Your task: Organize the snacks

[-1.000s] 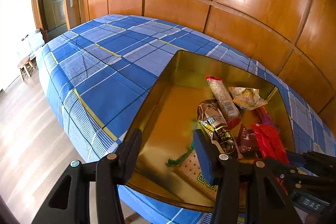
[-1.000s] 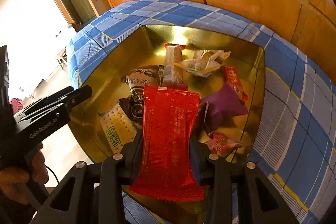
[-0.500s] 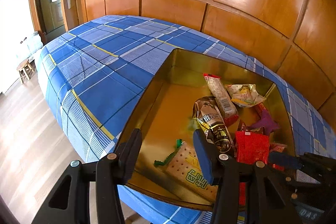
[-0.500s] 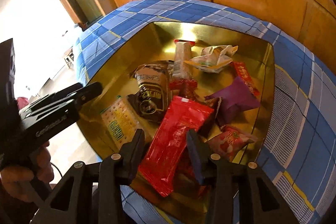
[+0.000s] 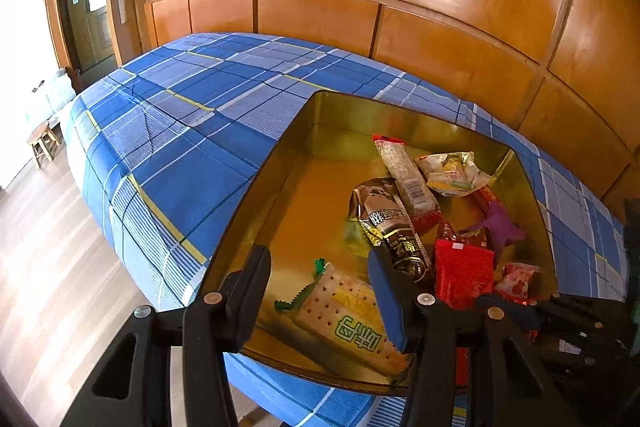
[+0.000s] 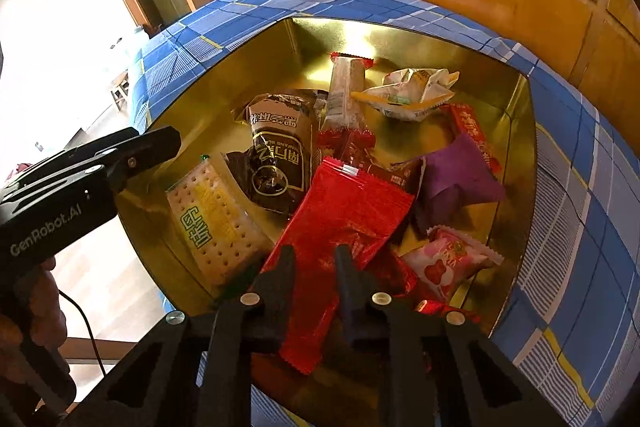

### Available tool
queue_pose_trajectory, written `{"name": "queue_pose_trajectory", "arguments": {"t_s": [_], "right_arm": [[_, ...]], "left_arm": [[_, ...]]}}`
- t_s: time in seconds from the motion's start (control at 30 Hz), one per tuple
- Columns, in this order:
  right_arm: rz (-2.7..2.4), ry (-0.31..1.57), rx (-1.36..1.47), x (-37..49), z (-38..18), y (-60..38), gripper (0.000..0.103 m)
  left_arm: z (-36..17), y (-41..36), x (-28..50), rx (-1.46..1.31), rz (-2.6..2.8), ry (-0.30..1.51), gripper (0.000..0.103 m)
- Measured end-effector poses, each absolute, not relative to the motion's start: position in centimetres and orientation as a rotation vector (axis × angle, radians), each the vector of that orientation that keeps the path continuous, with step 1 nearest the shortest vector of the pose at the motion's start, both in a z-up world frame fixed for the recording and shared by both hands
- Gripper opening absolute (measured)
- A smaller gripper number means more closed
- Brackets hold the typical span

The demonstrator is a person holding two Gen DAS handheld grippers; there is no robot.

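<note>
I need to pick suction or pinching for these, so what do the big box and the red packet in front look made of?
The box looks like gold-toned metal, glossy: its walls mirror light and the snacks. The red packet looks like thin shiny plastic film with crimped, serrated ends; it creases and glints. Metallised foil lining can't be ruled out.
</note>
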State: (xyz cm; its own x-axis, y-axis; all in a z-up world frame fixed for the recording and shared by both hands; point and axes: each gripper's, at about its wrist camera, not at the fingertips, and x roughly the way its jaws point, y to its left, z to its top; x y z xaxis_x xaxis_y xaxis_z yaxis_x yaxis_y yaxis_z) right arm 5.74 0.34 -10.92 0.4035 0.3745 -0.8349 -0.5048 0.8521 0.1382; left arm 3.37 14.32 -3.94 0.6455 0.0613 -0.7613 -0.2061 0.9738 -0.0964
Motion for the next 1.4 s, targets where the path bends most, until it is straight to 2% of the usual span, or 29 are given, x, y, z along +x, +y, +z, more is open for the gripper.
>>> {"name": "queue_pose_trajectory", "arguments": {"t_s": [0.1, 0.8, 1.4], "right_arm": [[0.563, 1.025, -0.140, 5.7, -11.2, 0.4, 0.020], [0.518, 1.017, -0.137, 5.1, -11.3, 0.1, 0.020], [0.411, 0.874, -0.126, 3.1, -7.8, -1.2, 0.022]], "left_arm": [[-3.8, 14.1, 3.2, -0.176, 0.151, 0.850, 0.057], [-2.9, 12.9, 2.1, -0.140, 0.151, 0.815, 0.064], [-2.1, 11.9, 1.0, -0.127, 0.139, 0.788, 0.074]]}}
